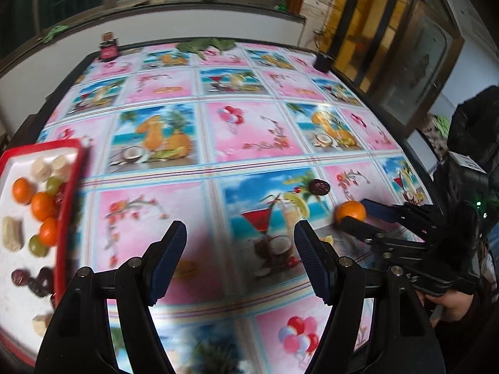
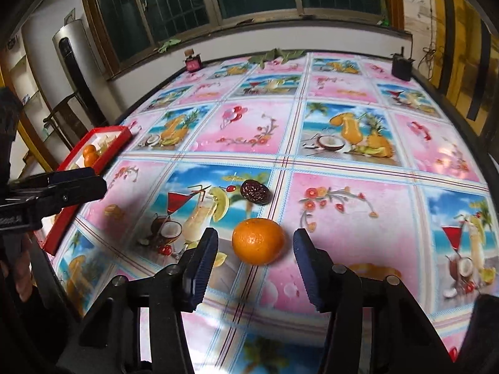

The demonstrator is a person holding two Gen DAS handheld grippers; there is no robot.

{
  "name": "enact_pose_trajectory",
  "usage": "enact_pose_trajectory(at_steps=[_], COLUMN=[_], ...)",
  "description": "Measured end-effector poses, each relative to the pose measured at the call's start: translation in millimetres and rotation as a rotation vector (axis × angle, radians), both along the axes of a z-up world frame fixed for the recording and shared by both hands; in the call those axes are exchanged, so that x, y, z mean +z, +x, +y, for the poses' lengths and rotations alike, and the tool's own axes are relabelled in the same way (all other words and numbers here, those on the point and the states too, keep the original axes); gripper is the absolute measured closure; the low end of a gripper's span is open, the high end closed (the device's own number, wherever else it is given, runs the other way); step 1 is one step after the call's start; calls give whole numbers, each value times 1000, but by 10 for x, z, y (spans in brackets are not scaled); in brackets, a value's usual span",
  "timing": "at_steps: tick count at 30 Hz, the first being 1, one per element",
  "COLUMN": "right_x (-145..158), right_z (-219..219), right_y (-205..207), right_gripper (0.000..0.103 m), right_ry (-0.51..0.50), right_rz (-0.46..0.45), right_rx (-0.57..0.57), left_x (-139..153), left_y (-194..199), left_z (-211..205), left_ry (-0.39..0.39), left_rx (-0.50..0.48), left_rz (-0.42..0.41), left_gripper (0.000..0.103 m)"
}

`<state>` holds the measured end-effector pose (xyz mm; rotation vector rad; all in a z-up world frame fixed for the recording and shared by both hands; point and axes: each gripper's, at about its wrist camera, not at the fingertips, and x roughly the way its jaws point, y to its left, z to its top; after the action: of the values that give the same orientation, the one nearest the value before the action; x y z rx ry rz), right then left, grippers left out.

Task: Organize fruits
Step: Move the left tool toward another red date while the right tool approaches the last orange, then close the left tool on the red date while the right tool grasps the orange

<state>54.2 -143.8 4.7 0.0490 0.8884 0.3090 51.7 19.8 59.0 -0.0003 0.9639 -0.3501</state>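
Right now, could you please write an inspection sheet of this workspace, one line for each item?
Surface: table covered with a glossy cloth printed with fruit and drinks.
Job's things: one orange and one dark wrinkled fruit lie loose on the cloth; red tray at the table's left edge holds oranges, green grapes, pale pieces and dark fruits.
Clutter: pink box, black box and green leaves at the far edge.
Grippers: left gripper open over bare cloth; right gripper open, orange between the jaws, pads not touching.
Cables: nothing seen.
Surroundings: barred windows, white wall, wooden cabinet.
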Motion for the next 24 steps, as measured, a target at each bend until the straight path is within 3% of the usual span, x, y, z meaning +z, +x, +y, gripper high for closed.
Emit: enact_pose_trajectory(at_steps=[2, 5, 13, 18, 20, 22, 24], right_x=[-73, -58, 60, 25, 11, 9, 20], right_z=[12, -77, -375, -497, -529, -536, -526], right_y=[51, 26, -196, -287, -294, -303, -304], right_gripper=[65, 65, 65, 66, 66, 66, 66], right_ry=[-3, 41, 63, 71, 81, 88, 88], right_rz=[13, 6, 15, 27, 30, 29, 27], right_rx=[10, 7, -47, -72, -82, -87, -84], left_x=[-36, -101, -294, -409, -470, -494, -501], left_y=[72, 160, 260, 370, 410, 420, 446], left_z=[-107, -346, -1094, -1256, -1278, -1272, -1227], left_ry=[0, -7, 61, 71, 82, 93, 76], left_rx=[-25, -89, -272, -287, -280, -263, -245], left_rz=[15, 31, 38, 54, 63, 42, 44], left_gripper=[32, 33, 50, 50, 61, 79, 79])
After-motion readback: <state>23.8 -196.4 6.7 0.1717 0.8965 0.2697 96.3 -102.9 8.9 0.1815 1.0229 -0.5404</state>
